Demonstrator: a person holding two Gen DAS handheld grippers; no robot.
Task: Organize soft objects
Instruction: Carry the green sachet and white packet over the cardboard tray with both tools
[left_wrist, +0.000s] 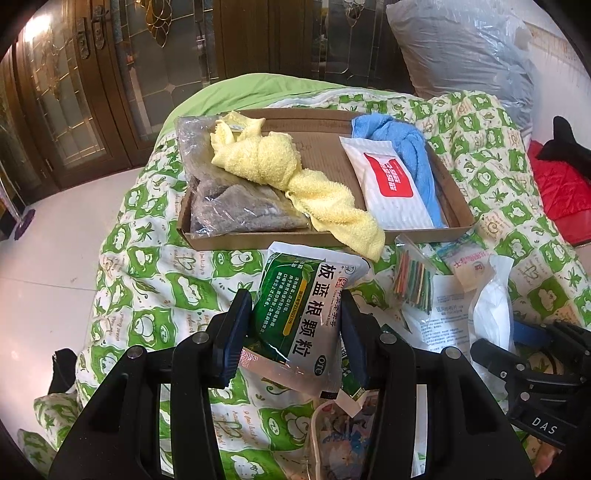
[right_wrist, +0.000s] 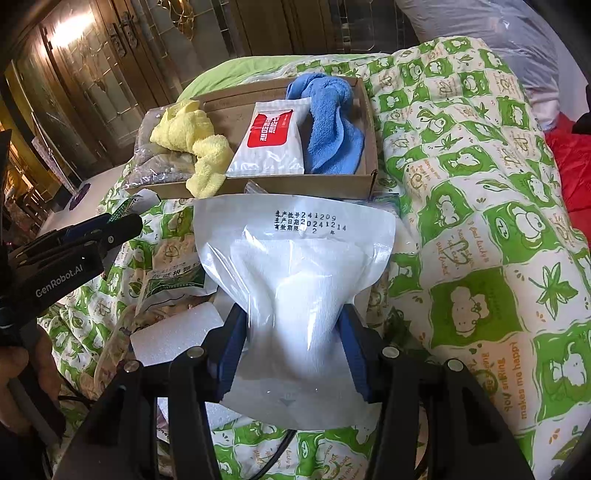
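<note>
Here, on the green-patterned quilt (right_wrist: 480, 184), the right gripper (right_wrist: 293, 332) clamps a white pouch (right_wrist: 295, 266) stamped 20241214; the left gripper (left_wrist: 295, 332), marked GenRobot.AI, clamps a green sachet (left_wrist: 299, 314) labelled 板蓝根颗粒, OTC, near the cardboard tray (left_wrist: 277, 240).

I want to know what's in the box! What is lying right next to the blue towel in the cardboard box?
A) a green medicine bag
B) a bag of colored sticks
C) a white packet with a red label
C: in the cardboard box, the white packet with a red label lies against the blue towel.
</note>
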